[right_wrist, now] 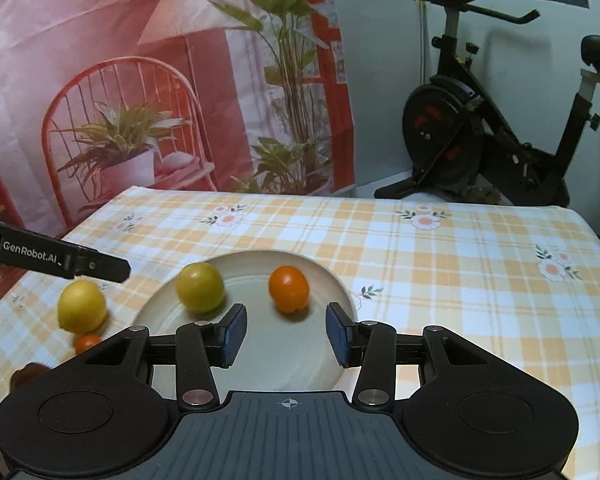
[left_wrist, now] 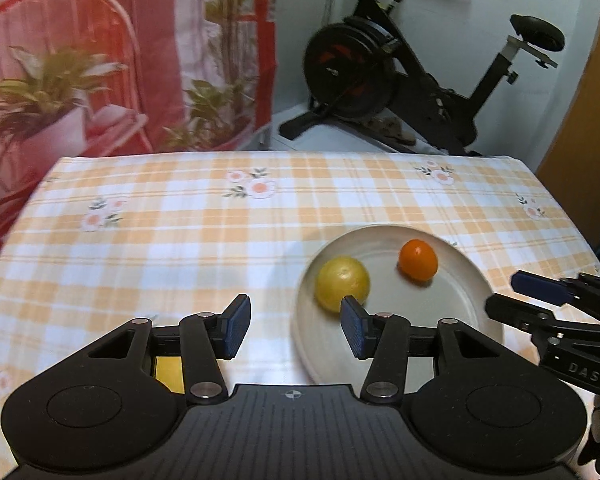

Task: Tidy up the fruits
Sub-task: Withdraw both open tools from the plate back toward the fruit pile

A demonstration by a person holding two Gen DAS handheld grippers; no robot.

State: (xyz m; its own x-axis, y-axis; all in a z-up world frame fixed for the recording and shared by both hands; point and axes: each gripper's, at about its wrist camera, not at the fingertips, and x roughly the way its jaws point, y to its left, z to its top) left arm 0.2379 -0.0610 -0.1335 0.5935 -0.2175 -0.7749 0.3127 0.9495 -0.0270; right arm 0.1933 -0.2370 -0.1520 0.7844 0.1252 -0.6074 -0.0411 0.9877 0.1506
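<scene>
Fruit on the plate [left_wrist: 472,292] is what we see first through the left wrist camera: a yellow citrus [left_wrist: 342,283] near its left rim and a small orange [left_wrist: 418,260] further back, apart from each other. Our left gripper [left_wrist: 294,330] hangs above the checked tablecloth [left_wrist: 160,240] just left of the plate with its jaws parted and nothing between them; the right pad only overlaps the yellow fruit in the picture and is not pressing on it. Something yellow [left_wrist: 168,370] shows through the gap in the gripper's frame below, too hidden for us to name. Our right gripper [left_wrist: 504,292] reaches in from the right edge over the plate's near rim, and from this side we cannot tell how its jaws stand.

Through the right wrist camera the right gripper [right_wrist: 286,334] is released and empty above the plate [right_wrist: 260,356], the small orange [right_wrist: 289,289] lying beyond the gap between its pads. The yellow citrus [right_wrist: 200,287] sits at the plate's left side. Off the plate, on the cloth, we find a lemon [right_wrist: 82,306] and touching it or just beside it a second small orange [right_wrist: 87,343], half cut off by the gripper body. A brown thing [right_wrist: 28,374] at the lower left is too blurred for us to identify. The left gripper's finger [right_wrist: 56,260] crosses above the lemon.

We judge two fruits placed and at least two left to move.
</scene>
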